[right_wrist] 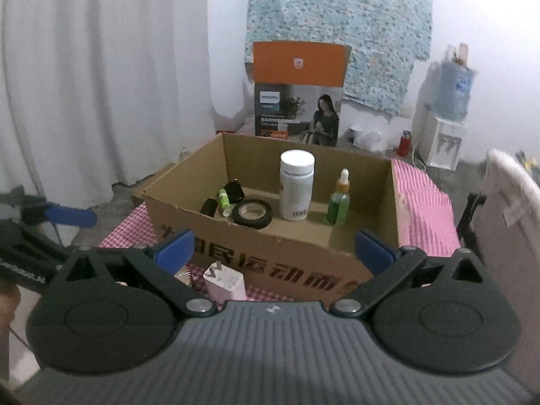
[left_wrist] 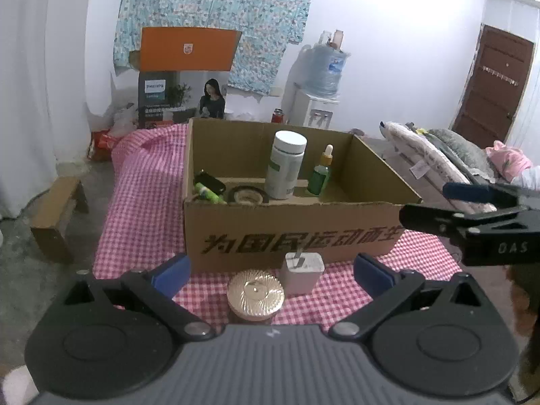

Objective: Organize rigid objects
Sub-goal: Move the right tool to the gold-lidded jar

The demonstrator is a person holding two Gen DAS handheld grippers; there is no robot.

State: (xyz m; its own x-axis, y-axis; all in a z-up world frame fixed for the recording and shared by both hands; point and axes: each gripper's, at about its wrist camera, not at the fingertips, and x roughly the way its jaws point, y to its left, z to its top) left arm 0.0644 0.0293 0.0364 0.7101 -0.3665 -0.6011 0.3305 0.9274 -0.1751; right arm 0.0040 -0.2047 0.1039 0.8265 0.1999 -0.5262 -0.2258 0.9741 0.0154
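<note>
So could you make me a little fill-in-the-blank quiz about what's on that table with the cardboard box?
1. The tall white bottle stands ____ the cardboard box.
2. The gold-lidded jar and the white charger sit on a pink ____ tablecloth.
3. The dropper bottle holds ____ liquid.
4. Both the left gripper and the right gripper are ____.

Missing words: inside; checked; green; open

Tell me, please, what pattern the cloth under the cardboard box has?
The cloth is pink-and-white gingham, clearest in the left wrist view.
</note>
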